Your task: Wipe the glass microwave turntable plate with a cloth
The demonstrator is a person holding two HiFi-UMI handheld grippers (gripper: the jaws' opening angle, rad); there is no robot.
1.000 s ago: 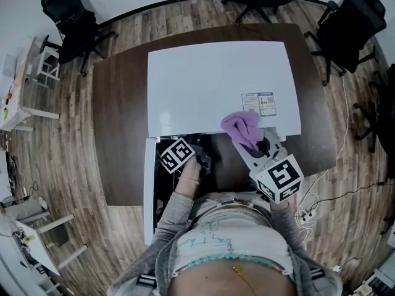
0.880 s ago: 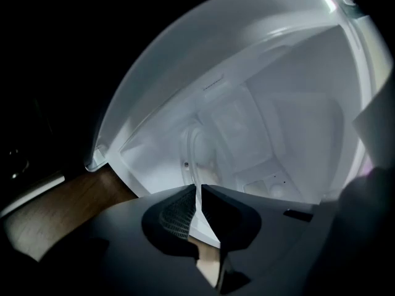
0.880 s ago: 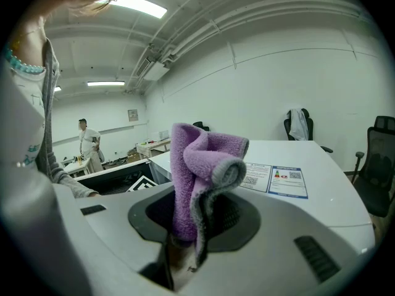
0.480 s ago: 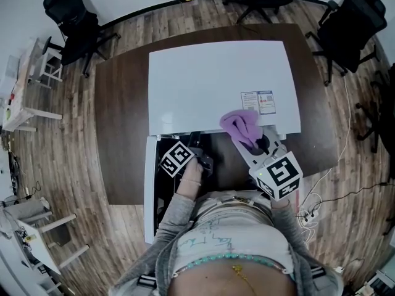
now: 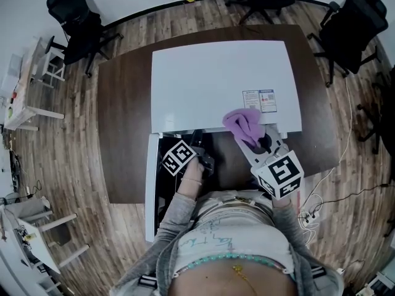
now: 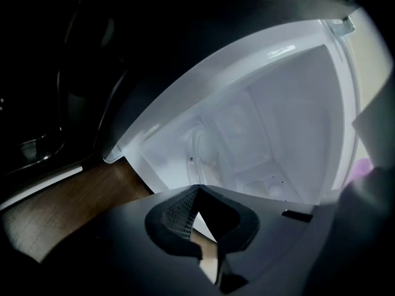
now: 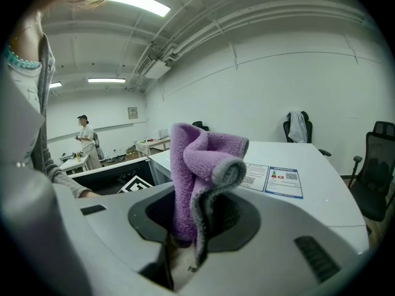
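The white microwave (image 5: 210, 85) stands on the dark table with its door (image 5: 150, 190) swung open at the left. My left gripper (image 6: 199, 188) reaches into the lit cavity; its jaws have just been closing and now meet at the tips. The glass turntable plate (image 6: 200, 145) shows faintly on the cavity floor just past them. I cannot tell whether its rim is caught. My right gripper (image 7: 188, 224) is shut on a folded purple cloth (image 7: 200, 165), held above the microwave's front right edge (image 5: 244, 123).
A printed label (image 5: 259, 102) sits on the microwave top near the cloth. The brown table (image 5: 123, 134) extends left of the open door. Office chairs (image 5: 77, 20) stand around the table on the wood floor. A person (image 7: 86, 135) stands far off in the right gripper view.
The left gripper's marker cube has rolled slightly at the microwave opening. The right gripper and the cloth have stayed where they were.
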